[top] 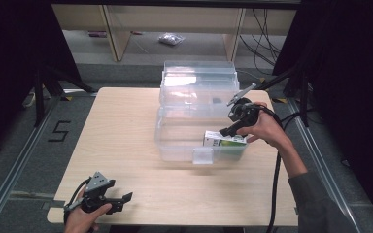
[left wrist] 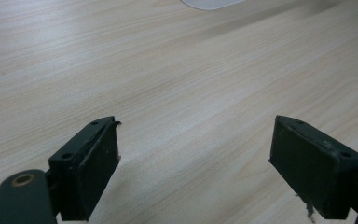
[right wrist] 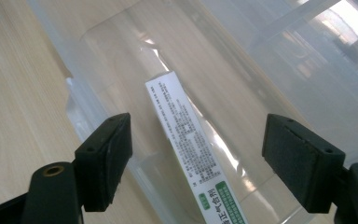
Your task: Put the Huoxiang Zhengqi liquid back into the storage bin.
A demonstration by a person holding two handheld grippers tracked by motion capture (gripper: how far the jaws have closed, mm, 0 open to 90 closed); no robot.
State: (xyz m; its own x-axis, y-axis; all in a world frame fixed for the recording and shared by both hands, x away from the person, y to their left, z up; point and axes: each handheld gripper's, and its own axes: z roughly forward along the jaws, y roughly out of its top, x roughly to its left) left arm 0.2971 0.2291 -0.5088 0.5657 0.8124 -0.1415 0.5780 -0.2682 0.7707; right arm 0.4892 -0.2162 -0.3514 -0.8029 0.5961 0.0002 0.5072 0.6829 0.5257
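A clear plastic storage box [top: 175, 145] stands open on the wooden table, its lid [top: 199, 77] tipped up behind it. A long white and green carton [top: 225, 140] lies inside the box at its right end, seen also in the right gripper view [right wrist: 186, 140] on the box floor. My right gripper [top: 229, 127] hovers open just above that carton, jaws spread wide with the carton between and below them, untouched [right wrist: 196, 158]. My left gripper [top: 121, 199] rests open low over the table's near left corner, nothing between its jaws [left wrist: 193, 158].
The box has a small clear latch tab [top: 203, 156] on its front wall. Bare wooden table [top: 121, 131] lies left of and in front of the box. Black curtains flank the table; shelving legs and cables stand beyond it.
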